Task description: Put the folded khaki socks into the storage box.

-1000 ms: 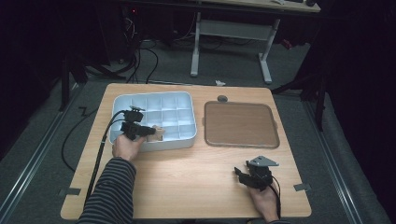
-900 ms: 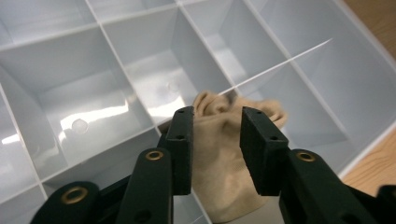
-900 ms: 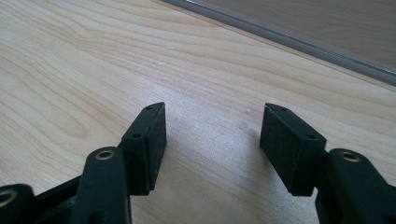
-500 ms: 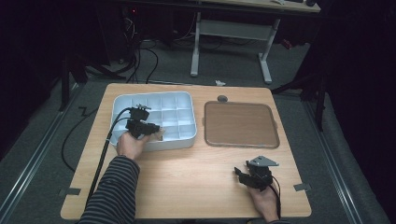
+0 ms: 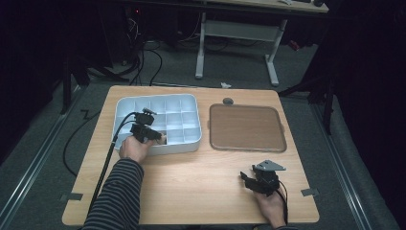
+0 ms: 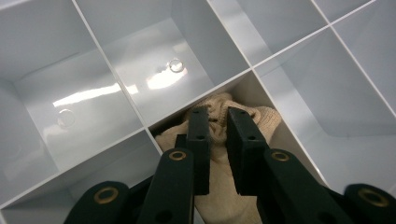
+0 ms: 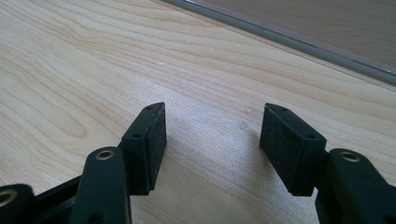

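Note:
A beige knitted cloth (image 6: 261,116) lies bunched in one compartment at the front edge of the white divided tray (image 5: 158,103). My left gripper (image 6: 218,114) reaches down into that compartment, its jaws close together with a fold of the cloth pinched between them. From above, the left gripper (image 5: 155,136) sits over the tray's front row, left of middle. My right gripper (image 5: 244,179) rests low over the wooden table near the front right corner. Its jaws (image 7: 212,112) stand wide apart with bare wood between them.
A brown flat tray (image 5: 246,127) lies right of the white tray, with a small dark round object (image 5: 228,101) just behind it. The other compartments of the white tray (image 6: 116,93) look bare. The left gripper's cable (image 5: 107,163) trails off the table's left front.
The left hand and gripper have shifted slightly toward the tray's front row and tipped down into a compartment. The right gripper has stayed in place.

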`<action>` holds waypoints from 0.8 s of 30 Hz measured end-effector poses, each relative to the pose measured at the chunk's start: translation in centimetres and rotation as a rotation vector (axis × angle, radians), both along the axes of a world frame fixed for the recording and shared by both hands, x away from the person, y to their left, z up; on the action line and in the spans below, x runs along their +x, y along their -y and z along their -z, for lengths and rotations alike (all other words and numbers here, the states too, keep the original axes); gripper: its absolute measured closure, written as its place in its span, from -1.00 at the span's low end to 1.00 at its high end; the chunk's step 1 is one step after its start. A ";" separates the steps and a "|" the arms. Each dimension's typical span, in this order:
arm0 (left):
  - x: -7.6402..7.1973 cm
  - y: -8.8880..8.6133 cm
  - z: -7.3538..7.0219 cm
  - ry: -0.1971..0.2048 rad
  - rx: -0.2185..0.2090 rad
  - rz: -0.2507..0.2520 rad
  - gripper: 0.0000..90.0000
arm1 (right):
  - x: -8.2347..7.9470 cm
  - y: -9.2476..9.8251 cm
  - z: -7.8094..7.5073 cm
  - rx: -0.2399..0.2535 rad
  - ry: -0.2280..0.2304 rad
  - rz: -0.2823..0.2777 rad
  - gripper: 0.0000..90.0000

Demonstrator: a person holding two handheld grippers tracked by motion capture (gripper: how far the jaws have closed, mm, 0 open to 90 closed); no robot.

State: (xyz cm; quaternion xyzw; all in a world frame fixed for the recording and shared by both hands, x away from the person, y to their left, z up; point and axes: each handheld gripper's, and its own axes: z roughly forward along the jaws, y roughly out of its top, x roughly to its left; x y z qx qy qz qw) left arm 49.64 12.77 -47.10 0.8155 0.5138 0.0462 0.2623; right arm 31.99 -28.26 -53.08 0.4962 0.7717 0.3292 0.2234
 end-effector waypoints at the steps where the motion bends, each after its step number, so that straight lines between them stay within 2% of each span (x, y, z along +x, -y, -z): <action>1: 0.1 0.0 0.1 -0.010 -0.002 -0.005 0.79 | 0.0 0.0 0.0 -0.001 0.001 -0.002 -0.08; 3: 0.3 -0.1 0.2 -0.025 0.001 -0.003 0.80 | 0.0 0.0 0.0 -0.001 0.001 -0.002 -0.08; 6: 0.3 0.4 0.1 -0.019 0.041 0.006 0.80 | 0.0 0.0 0.0 -0.001 0.001 -0.002 -0.08; 7: 0.3 0.5 0.1 -0.013 0.042 0.002 0.79 | 0.0 0.0 0.0 -0.001 0.001 -0.002 -0.08; 9: 0.1 0.4 0.0 -0.004 0.026 0.013 0.70 | 0.0 0.0 0.0 -0.001 0.001 -0.002 -0.08; 13: -0.4 -0.4 -0.4 0.028 -0.032 0.009 0.51 | 0.0 0.0 0.0 -0.001 0.001 -0.002 -0.08; 16: -1.0 -0.6 -1.0 0.078 -0.025 0.005 0.38 | 0.0 0.0 0.0 -0.001 0.001 -0.002 -0.08; 18: -1.3 -0.9 -1.5 0.098 -0.039 -0.001 0.29 | 0.0 0.0 0.0 0.000 0.000 0.000 -0.08; 24: -2.2 -2.1 -2.4 0.143 -0.085 -0.024 0.20 | 0.0 0.0 0.0 -0.002 0.002 -0.003 -0.09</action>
